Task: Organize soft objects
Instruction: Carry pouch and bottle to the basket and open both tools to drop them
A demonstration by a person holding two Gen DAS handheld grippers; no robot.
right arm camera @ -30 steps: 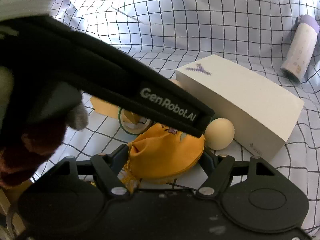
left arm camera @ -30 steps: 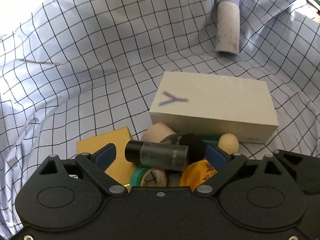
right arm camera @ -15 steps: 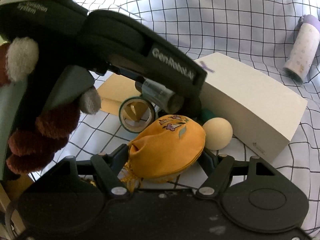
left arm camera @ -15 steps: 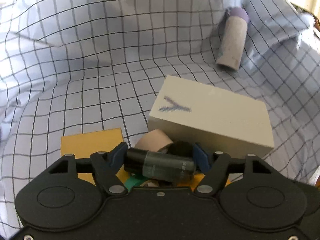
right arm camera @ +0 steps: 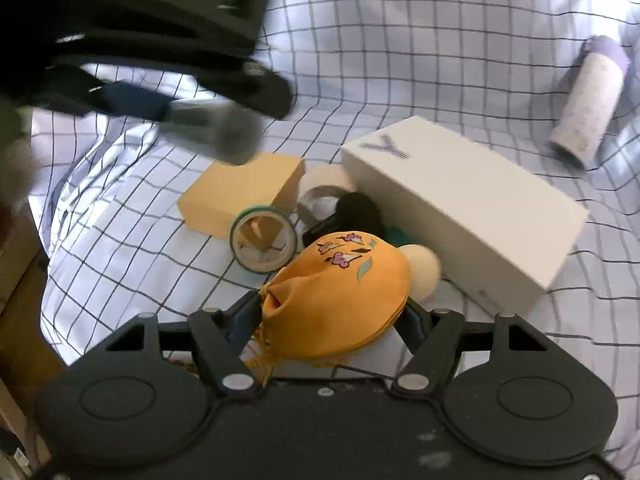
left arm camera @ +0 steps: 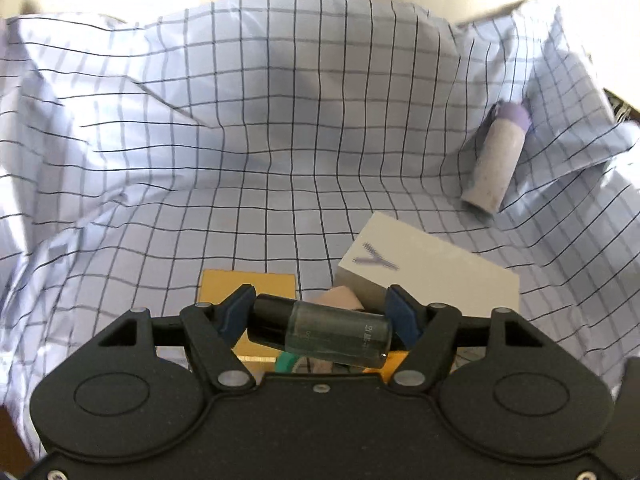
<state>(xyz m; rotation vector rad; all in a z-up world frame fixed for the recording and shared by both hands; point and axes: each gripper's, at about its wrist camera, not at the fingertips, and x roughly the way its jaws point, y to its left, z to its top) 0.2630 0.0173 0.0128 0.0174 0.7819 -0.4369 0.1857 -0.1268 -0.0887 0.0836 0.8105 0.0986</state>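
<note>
The left tongs [left arm camera: 320, 316] clamp a dark glass bottle with a black cap [left arm camera: 320, 334] end to end, its long axis crosswise, low in the frame; the right tongs [right arm camera: 332, 312], just closing, seemingly pinch the embroidered orange cloth pouch [right arm camera: 340, 300] at lower centre.

Bright daylight from the upper left, blown out to white along the top edge of the left wrist view; the checked cloth [left arm camera: 280, 128] shows soft grey shadows in its folds and hollows. Strong fisheye bending: grid lines curve hard toward the edges, corners dark. In the right wrist view the left gripper [right arm camera: 208, 128] at upper left is heavily motion-smeared, and the lilac-capped tube [right arm camera: 588, 100] is slightly soft; the white box [right arm camera: 472, 204] stays sharp.
</note>
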